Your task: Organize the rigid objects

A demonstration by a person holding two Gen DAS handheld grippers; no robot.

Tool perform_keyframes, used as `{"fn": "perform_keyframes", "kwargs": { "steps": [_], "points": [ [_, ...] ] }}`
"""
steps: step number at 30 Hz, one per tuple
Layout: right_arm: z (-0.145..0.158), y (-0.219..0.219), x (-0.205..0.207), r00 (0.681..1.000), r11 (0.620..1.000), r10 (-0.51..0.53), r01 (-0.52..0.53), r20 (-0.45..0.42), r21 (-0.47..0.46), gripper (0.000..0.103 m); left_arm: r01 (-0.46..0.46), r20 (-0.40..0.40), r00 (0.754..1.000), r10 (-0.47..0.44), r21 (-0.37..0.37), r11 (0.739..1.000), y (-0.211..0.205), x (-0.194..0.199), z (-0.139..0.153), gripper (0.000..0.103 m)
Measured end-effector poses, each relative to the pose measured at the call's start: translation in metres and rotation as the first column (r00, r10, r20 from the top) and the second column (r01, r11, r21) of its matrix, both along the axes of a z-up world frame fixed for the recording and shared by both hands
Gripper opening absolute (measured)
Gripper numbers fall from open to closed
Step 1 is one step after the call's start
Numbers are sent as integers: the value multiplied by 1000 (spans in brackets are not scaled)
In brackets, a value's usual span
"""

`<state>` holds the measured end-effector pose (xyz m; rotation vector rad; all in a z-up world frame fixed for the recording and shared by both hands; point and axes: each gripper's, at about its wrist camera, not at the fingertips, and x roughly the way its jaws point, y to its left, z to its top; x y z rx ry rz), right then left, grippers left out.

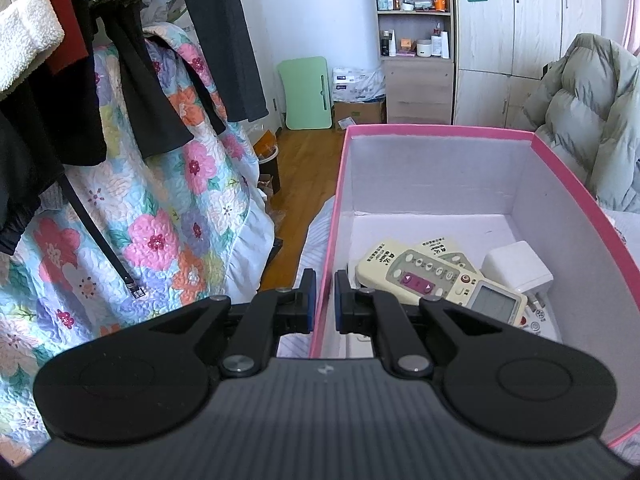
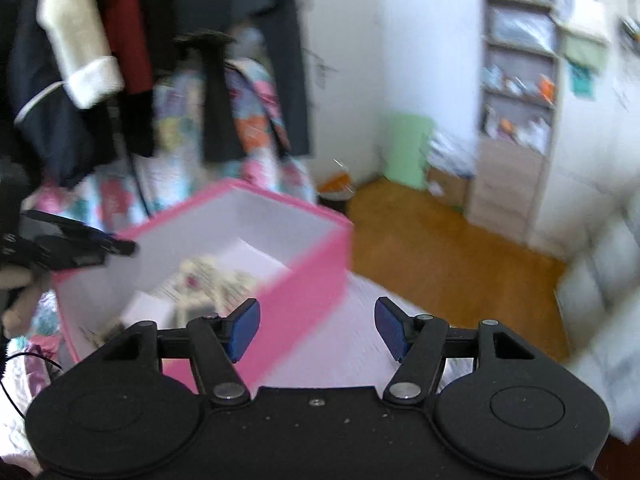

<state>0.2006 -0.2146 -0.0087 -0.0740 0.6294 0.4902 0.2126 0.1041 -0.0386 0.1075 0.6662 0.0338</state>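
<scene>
A pink box [image 1: 440,130] with a white inside stands in front of me. It holds a cream remote control [image 1: 436,282], a second remote under it and a white charger [image 1: 518,266]. My left gripper [image 1: 325,300] is shut on the box's left wall, one finger outside and one inside. In the blurred right wrist view the pink box [image 2: 312,280] lies to the left, with the remotes [image 2: 212,280] inside. My right gripper [image 2: 317,326] is open and empty, above the box's near right wall and the pale surface beside it.
A floral quilt [image 1: 160,208] and dark hanging clothes [image 1: 132,60] fill the left. A grey puffer jacket [image 1: 588,112] lies at the right. A shelf unit [image 1: 416,40], a green board [image 1: 306,94] and cartons stand by the far wall on the wooden floor.
</scene>
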Motion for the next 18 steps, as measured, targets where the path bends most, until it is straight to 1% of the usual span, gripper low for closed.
{"fn": "perform_keyframes", "kwargs": {
  "steps": [4, 7, 10, 13, 16, 17, 18],
  "points": [
    [-21, -29, -7, 991, 995, -101, 102, -91, 1, 69, -6, -4, 1000, 6, 25, 1000, -4, 0, -1, 7],
    [-37, -39, -15, 983, 992, -116, 122, -142, 34, 69, -2, -9, 1000, 3, 40, 999, -5, 2, -1, 7],
    [-59, -39, -16, 972, 987, -132, 147, -195, 67, 69, -1, -11, 1000, 2, 47, 999, -6, 1, -1, 7],
    [-78, -31, -14, 966, 985, -147, 163, -215, 59, 68, -2, -10, 1000, 2, 47, 999, -6, 1, -1, 7],
    [-94, -22, -2, 962, 982, -179, 188, -205, 26, 68, -1, -11, 1000, 1, 51, 999, -7, 1, -1, 7],
    [-97, -19, 0, 963, 981, -184, 191, -197, 18, 67, 0, -11, 1000, 1, 51, 999, -7, 0, -1, 7],
    [-101, -18, 4, 964, 981, -189, 195, -189, 15, 63, -1, -11, 1000, 1, 49, 999, -7, 1, -1, 7]
  ]
}}
